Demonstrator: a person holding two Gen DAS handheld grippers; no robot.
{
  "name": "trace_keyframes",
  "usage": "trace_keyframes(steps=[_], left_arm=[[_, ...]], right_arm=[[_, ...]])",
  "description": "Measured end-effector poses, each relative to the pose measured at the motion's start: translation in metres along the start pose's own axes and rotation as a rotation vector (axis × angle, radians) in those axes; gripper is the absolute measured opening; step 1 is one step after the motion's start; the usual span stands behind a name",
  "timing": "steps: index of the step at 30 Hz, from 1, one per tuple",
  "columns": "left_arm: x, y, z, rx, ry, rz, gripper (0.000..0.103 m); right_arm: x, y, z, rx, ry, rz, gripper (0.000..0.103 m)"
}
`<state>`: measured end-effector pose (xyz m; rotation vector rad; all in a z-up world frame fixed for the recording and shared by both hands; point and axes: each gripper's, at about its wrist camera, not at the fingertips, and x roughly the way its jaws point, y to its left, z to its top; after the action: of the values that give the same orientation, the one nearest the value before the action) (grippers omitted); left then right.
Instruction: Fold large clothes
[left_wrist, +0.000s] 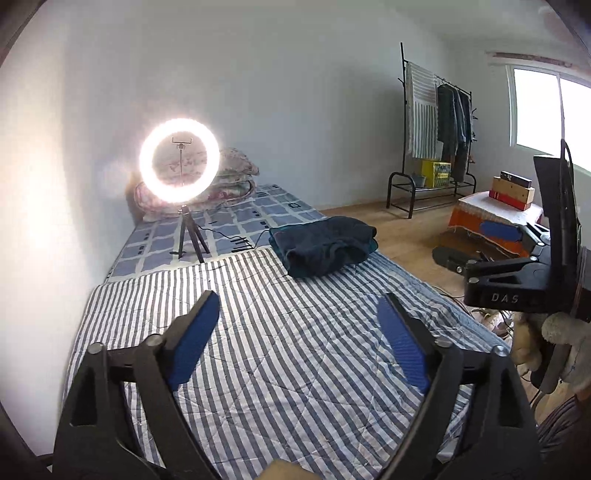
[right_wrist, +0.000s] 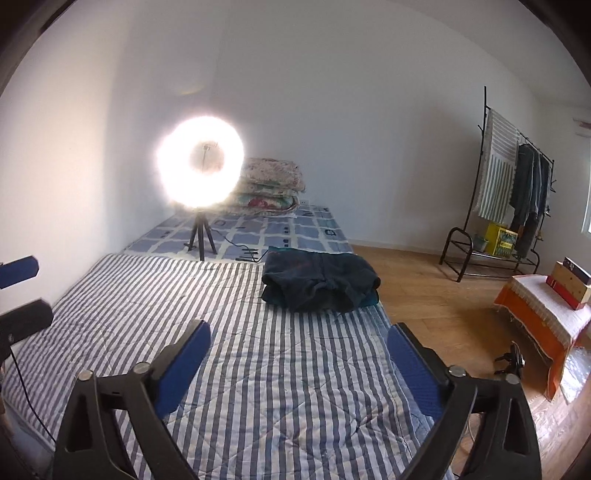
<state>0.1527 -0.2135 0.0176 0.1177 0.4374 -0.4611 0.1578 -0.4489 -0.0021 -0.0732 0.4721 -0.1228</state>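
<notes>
Clothes: dark folded clothes (left_wrist: 323, 245) are lying in a soft bundle on the bed (left_wrist: 295, 369), at its right edge, about where the striped quilt is meeting the blue checked sheet beyond it.
Left claw: the left claw (left_wrist: 297, 325) is hovering over the near part of the quilt with its jaws standing wide and nothing between them.
Right claw: the right claw (right_wrist: 299, 350) is hanging over the quilt near the right edge, jaws also spread wide and empty; both claws are staying well apart from the bundle.
Stage: judging by the tidy bundle and the empty claws, one piece is looking finished and set aside.
Slipping risk: the bundle is sitting right at the right edge of the bed, so a nudge from the right claw or a tug on the quilt could be sending it onto the wooden floor.
Unfolding risk: the top layer is looking loose and rumpled, so a brush against it may be undoing the fold.
Lamp risk: a ring lamp (left_wrist: 180, 164) on a small tripod is standing on the far part of the bed, with a cable (left_wrist: 236, 236) trailing toward the bundle; a snag could be tipping it.
Open room: the near and left stretch of the quilt is lying flat and free for spreading another piece.
</notes>
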Motion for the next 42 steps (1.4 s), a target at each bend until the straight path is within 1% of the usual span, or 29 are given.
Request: trace_keyframes(steps=[1,3,6,11,15,18,28,42], left_arm=[[0.0,0.0,-0.001,-0.002,0.0,0.006,0.095],[0.0,0.001,-0.002,0.0,0.003,0.019,0.101],[0.001,0.001,-0.004,0.012,0.004,0.049,0.103],[0.011,0.008,-0.006,-0.002,0.038,0.091,0.103],[0.017,0.012,-0.01,-0.024,0.073,0.103,0.103],[0.019,0.011,-0.011,-0.01,0.074,0.118,0.103],[0.02,0.011,-0.013,-0.005,0.078,0.121,0.103],[0.02,0.011,-0.014,-0.002,0.078,0.119,0.103]], right_arm=[[0.0,-0.001,0.0,0.006,-0.006,-0.01,0.103],[0.001,-0.003,-0.001,0.015,-0.007,-0.022,0.103],[0.005,-0.005,-0.004,0.023,0.001,-0.027,0.103],[0.015,0.0,-0.011,0.02,0.034,-0.026,0.103],[0.02,0.005,-0.014,0.008,0.048,-0.028,0.103],[0.021,0.008,-0.013,0.003,0.039,-0.033,0.103],[0.023,0.007,-0.013,0.028,0.038,-0.027,0.103],[0.023,0.006,-0.014,0.028,0.038,-0.027,0.103]])
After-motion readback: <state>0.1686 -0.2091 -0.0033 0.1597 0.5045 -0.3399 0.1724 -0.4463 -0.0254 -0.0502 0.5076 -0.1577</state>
